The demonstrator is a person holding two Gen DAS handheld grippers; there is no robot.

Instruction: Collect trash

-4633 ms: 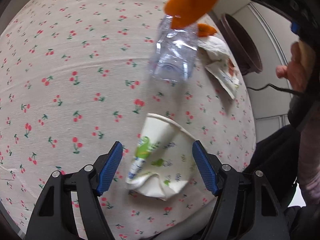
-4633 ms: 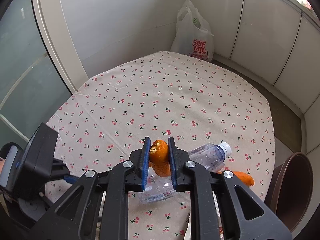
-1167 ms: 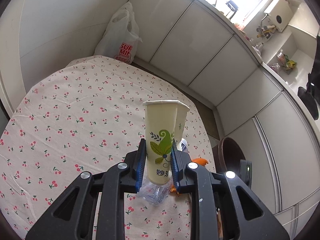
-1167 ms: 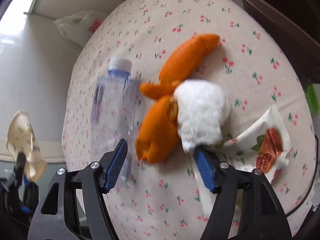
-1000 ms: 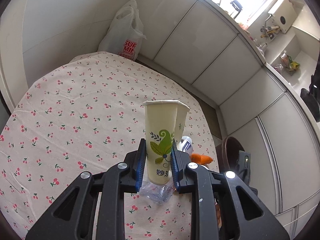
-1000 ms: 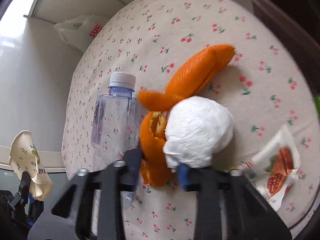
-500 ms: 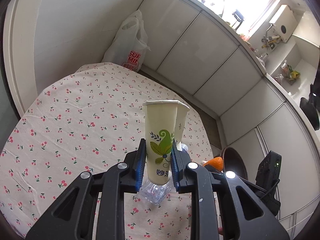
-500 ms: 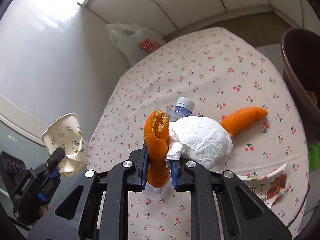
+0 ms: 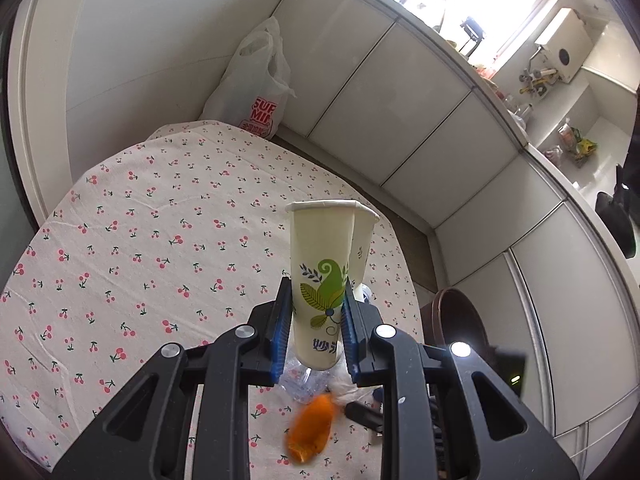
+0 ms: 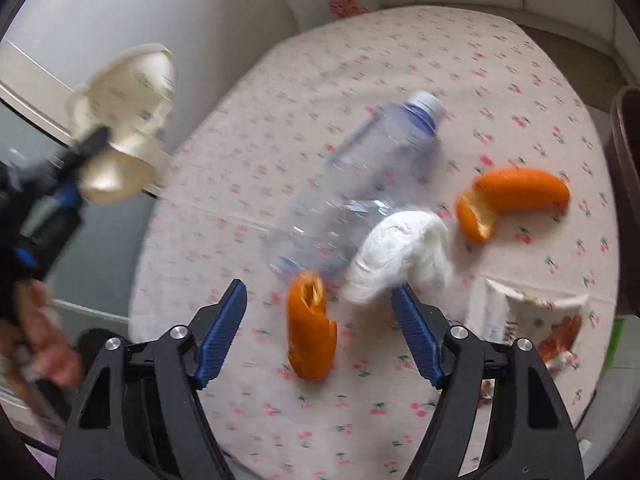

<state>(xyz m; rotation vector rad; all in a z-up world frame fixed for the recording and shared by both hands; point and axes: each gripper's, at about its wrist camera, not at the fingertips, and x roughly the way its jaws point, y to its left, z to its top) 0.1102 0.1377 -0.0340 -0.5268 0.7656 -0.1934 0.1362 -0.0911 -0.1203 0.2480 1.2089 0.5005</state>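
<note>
Trash on the cherry-print worktop [image 10: 460, 60]: curled orange peel piece [image 10: 312, 332] between the right gripper [image 10: 318, 334] jaws, which are opening, pads clear of it (blurred). Right gripper tilts steeply down. Peel's long axis runs toward the camera. Left gripper [image 9: 314, 332] angled down, clenched on crushed cream paper cup with green leaf print [image 9: 322, 280], upright, rim up.

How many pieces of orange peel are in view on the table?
2. One orange peel lies between the right gripper's opening jaws, untouched; the curved peel lies farther right, beyond the white tissue wad. More may be hidden.
</note>
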